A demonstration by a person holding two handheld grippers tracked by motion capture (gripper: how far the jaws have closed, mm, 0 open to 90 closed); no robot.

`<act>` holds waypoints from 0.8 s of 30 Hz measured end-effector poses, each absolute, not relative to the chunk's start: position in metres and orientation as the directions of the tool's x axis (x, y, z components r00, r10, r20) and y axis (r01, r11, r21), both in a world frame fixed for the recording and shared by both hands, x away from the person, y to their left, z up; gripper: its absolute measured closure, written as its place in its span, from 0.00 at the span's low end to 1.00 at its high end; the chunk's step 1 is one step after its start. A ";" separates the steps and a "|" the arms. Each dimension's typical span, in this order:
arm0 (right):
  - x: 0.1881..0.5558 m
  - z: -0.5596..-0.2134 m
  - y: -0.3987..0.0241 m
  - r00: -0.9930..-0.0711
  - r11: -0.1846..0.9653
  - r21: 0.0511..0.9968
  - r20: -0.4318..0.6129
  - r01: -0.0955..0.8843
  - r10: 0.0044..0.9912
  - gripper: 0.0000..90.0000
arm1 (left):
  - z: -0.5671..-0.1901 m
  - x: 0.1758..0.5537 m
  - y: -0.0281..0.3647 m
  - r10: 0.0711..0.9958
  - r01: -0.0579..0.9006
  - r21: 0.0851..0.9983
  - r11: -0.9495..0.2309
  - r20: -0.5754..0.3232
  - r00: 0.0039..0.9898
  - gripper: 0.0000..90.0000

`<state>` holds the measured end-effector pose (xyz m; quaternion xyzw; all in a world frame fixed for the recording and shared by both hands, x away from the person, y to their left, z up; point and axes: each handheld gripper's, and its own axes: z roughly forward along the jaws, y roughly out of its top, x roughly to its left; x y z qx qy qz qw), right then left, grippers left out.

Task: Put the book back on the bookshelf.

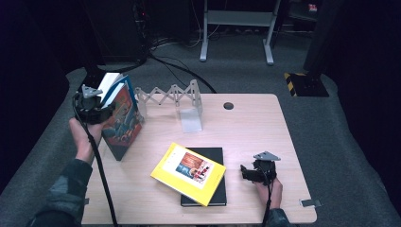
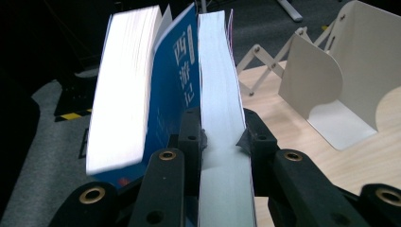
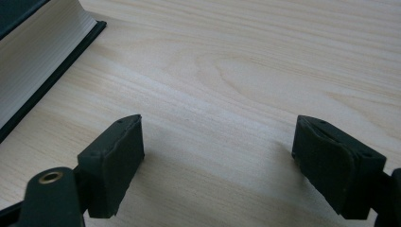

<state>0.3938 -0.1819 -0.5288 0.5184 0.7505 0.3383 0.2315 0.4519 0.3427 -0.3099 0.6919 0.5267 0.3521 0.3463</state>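
Left gripper [image 1: 97, 106] is clamping, prob., one of two upright books [image 1: 122, 120] beside the rack [image 1: 170, 97]; right gripper [image 1: 250, 172] is idling w/ jaws apart, yellow book [image 1: 188, 173] and black book [image 1: 218, 191] not yet shelved.

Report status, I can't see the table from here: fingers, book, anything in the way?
Left gripper shut on a book, blue book hanging alongside. Right gripper open over bare table. Folding rack and yellow book nearby.
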 end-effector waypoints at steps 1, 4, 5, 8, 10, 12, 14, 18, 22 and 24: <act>0.394 -0.529 -0.182 -0.356 0.234 0.748 0.003 0.621 0.935 0.19 | -0.309 0.456 0.340 0.975 0.478 0.855 -0.201 0.125 0.186 0.82; 0.394 -0.529 -0.182 -0.355 0.234 0.748 0.003 0.622 0.935 0.19 | -0.308 0.470 0.337 0.981 0.480 0.858 -0.184 0.128 0.146 0.82; 0.394 -0.529 -0.182 -0.355 0.234 0.748 0.003 0.622 0.935 0.19 | -0.309 0.473 0.337 0.982 0.481 0.858 -0.180 0.129 0.137 0.82; 0.394 -0.529 -0.182 -0.356 0.233 0.749 0.004 0.620 0.935 0.19 | -0.313 0.486 0.334 0.986 0.483 0.860 -0.165 0.129 0.107 0.82; 0.394 -0.529 -0.182 -0.356 0.232 0.750 0.004 0.619 0.935 0.19 | -0.315 0.490 0.333 0.986 0.484 0.859 -0.165 0.133 0.101 0.82; 0.394 -0.529 -0.182 -0.356 0.233 0.749 0.004 0.620 0.935 0.19 | -0.318 0.497 0.331 0.988 0.488 0.859 -0.156 0.129 0.090 0.82; 0.394 -0.529 -0.182 -0.356 0.234 0.747 0.003 0.622 0.935 0.19 | -0.322 0.503 0.329 0.990 0.491 0.859 -0.144 0.122 0.075 0.82; 0.394 -0.529 -0.182 -0.355 0.234 0.748 0.003 0.621 0.935 0.19 | -0.331 0.517 0.326 0.994 0.484 0.868 -0.110 0.107 0.034 0.82; 0.394 -0.529 -0.182 -0.356 0.233 0.748 0.004 0.621 0.935 0.19 | -0.334 0.524 0.325 0.994 0.479 0.872 -0.100 0.105 0.015 0.82; 0.394 -0.529 -0.182 -0.356 0.233 0.750 0.004 0.619 0.934 0.19 | -0.335 0.527 0.324 0.996 0.474 0.876 -0.087 0.094 0.009 0.82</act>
